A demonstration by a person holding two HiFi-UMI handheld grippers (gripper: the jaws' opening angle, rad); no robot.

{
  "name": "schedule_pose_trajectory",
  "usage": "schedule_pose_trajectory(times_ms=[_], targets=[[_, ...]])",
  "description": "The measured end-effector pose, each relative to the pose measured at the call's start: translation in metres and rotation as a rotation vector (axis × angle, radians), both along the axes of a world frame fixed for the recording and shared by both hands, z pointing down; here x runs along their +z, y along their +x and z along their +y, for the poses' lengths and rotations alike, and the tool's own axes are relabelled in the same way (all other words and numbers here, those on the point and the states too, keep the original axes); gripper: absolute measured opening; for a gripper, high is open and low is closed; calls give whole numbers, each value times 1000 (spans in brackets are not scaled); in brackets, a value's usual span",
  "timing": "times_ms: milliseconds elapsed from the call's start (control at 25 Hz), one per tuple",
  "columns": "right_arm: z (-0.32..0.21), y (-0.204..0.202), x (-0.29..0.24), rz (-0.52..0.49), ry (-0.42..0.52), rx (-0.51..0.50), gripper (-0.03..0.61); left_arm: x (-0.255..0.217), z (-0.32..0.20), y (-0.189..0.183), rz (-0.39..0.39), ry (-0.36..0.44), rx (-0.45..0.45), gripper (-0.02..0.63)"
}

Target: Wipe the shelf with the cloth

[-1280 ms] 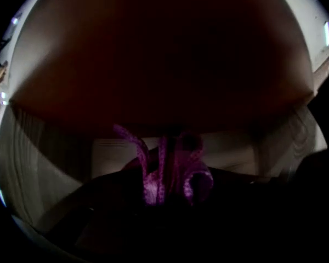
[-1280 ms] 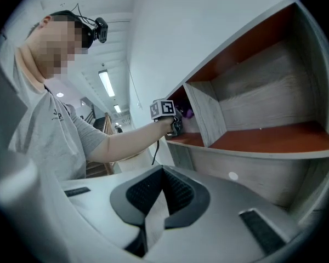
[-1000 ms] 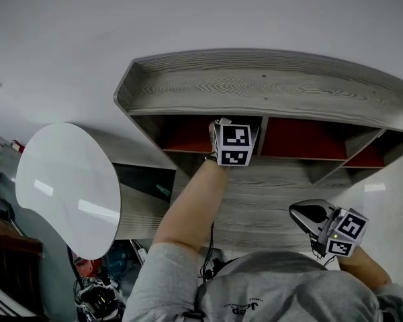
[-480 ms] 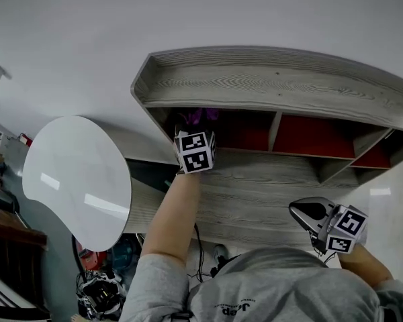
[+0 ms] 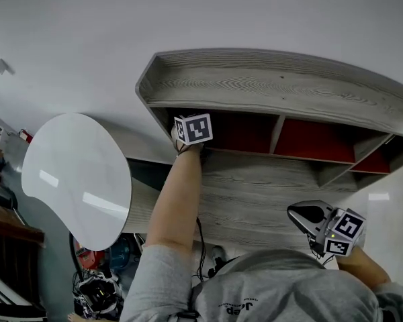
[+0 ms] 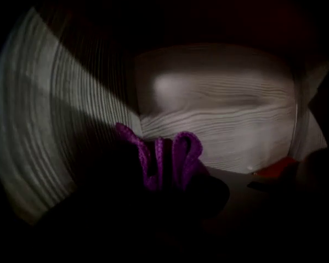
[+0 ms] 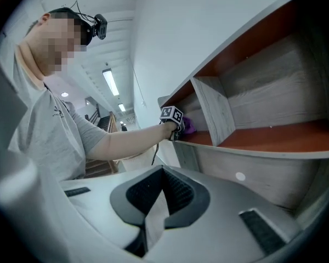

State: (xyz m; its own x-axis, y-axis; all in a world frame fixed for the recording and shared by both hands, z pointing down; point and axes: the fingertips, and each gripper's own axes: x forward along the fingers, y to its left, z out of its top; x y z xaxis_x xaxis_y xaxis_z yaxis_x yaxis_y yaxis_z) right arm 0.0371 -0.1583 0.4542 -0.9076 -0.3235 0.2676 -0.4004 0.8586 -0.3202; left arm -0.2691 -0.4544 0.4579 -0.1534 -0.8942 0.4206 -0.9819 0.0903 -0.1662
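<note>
Closest to the body, the right claw (image 5: 297, 213) hangs idle at waist height, its jaws closed on nothing, about where it was a second ago. Beyond it, the person's left arm (image 5: 178, 200) stretches out to the shelf (image 5: 269, 86), and the left claw (image 7: 179, 126) reaches under the top board into the leftmost compartment. This claw is clamped on the purple cloth (image 6: 164, 160), whose folds bunch up between the jaws against the pale grained wood of the compartment's corner.

A second ago the claw worked near the upright divider (image 5: 277, 127). It has since travelled left along the compartment, past its midpoint half a second ago, and now sits at the far left end, hard by the side wall. The stroke appears to have run out of room, so that one pass over this compartment's red floor (image 7: 200, 136) is likely complete. The compartments right of the divider still look unvisited, so the next move probably calls for a sweep back to the right.
</note>
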Motion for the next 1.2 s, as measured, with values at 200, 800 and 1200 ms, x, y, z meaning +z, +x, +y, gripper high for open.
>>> schedule_pose_trajectory(times_ms=[200, 800, 1200], targets=[[-6, 26, 3, -9, -15, 52, 9, 0, -4, 2, 43, -33, 14, 60], [-11, 55, 9, -36, -33, 104, 9, 11, 5, 242, 248, -141, 676, 60], [-31, 63, -24, -32, 71, 55, 9, -32, 51, 216, 329, 150, 766, 66]])
